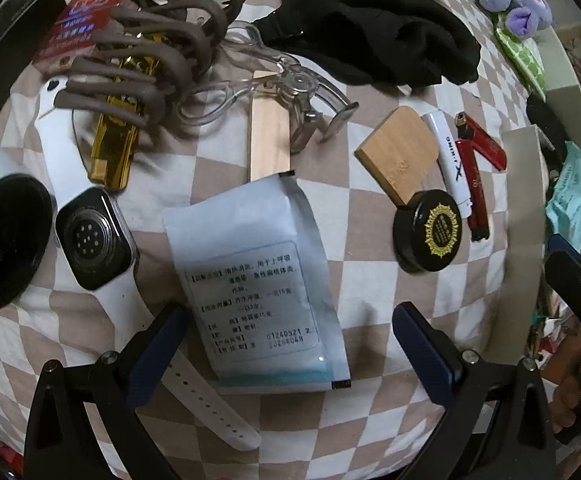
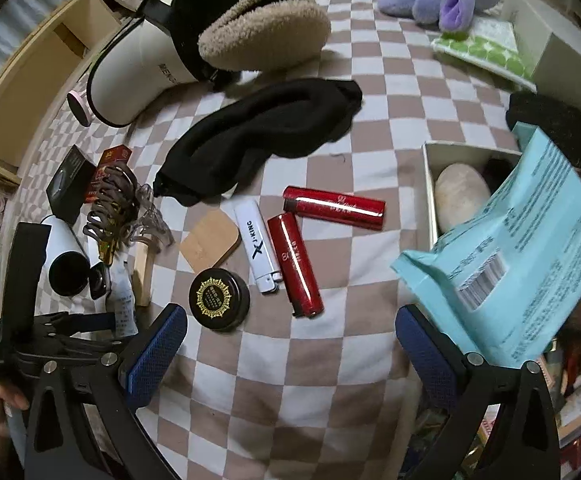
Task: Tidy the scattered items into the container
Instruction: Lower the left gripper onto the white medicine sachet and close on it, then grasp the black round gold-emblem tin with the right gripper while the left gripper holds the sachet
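We see a checkered bedsheet strewn with items. At its right edge sits the box, a blue packet apparently leaning in it. Both grippers, left and right, gape empty; a white sachet lies between the left one's fingers.

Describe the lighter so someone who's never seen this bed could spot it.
Start at the black cloth on the checkered bedspread and look just below it. The lighter lies between a wooden tile and two red tubes; it is the only white stick, with black lettering.
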`<state>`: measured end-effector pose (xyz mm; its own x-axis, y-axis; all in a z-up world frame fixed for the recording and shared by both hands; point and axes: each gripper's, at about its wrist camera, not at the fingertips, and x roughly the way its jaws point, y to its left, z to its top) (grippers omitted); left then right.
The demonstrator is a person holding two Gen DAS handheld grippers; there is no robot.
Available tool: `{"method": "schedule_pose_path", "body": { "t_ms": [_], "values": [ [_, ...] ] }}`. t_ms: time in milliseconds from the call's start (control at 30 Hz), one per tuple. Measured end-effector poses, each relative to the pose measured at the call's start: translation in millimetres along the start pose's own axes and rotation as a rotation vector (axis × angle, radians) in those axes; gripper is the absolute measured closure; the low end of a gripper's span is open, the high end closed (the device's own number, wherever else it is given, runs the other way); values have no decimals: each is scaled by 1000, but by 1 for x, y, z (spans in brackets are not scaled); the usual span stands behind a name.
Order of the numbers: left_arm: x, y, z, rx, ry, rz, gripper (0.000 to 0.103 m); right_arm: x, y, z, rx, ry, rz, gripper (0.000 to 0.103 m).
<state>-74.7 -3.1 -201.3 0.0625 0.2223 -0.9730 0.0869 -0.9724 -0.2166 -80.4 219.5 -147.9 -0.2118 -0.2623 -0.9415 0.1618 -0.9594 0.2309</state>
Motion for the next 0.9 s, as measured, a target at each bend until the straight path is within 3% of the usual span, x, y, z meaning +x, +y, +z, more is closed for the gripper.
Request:
{"method": "schedule_pose_path", "body": {
  "t_ms": [267,400,533,667,800,900],
  "values": [
    [-2,9,1,-26,-44,43,13,20,7,-2,27,66,9,0],
    [-4,10,-2,23,-58,90,28,28,14,2,29,78,11,0],
    [-8,13,-4,71,-68,108,35,34,21,5,28,88,14,0],
    [-14,23,-3,80,-68,79,40,41,29,8,37,101,38,0],
    [-21,35,0,64,-65,51,56,47,41,11,11,112,45,1],
    [-24,46,3,55,-61,22,57,52,48,12,-8,127,58,13]
  ]
}}
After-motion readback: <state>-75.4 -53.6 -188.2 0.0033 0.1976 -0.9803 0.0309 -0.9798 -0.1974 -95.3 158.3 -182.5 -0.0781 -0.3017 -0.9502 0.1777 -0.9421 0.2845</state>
